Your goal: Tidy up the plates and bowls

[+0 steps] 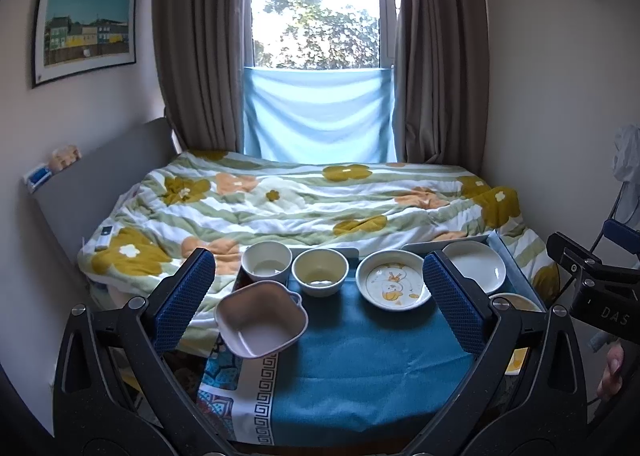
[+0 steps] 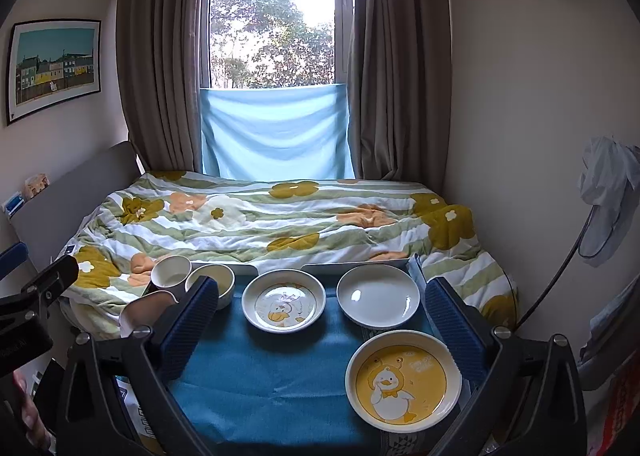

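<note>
Bed with striped green-and-white floral quilt (image 2: pixel 256 224): fills 12 o'clock, beyond the table.

Table under teal cloth with Greek-key border (image 1: pixel 360 356): centre foreground, carrying all crockery.

Yellow round plate with white duck picture (image 2: pixel 402 380): 5 o'clock in the right wrist view, nearest the right gripper.

Plain white round plate (image 2: pixel 378 302): 1 o'clock, at the far edge.

White round plate with small duck print (image 2: pixel 284 306): 12 o'clock, just beside the plain plate.

Pale pink squarish bowl with small handles (image 1: pixel 260 322): 9 o'clock in the left wrist view, tilted at the table's left edge.

Cream round bowl (image 1: pixel 319 271) and white round bowl (image 1: pixel 267 261): 11 o'clock, side by side at the far edge.

Left gripper (image 1: pixel 320 300): blue-padded fingers spread wide, nothing between them.

Right gripper (image 2: pixel 316 330): fingers likewise wide, empty.
</note>
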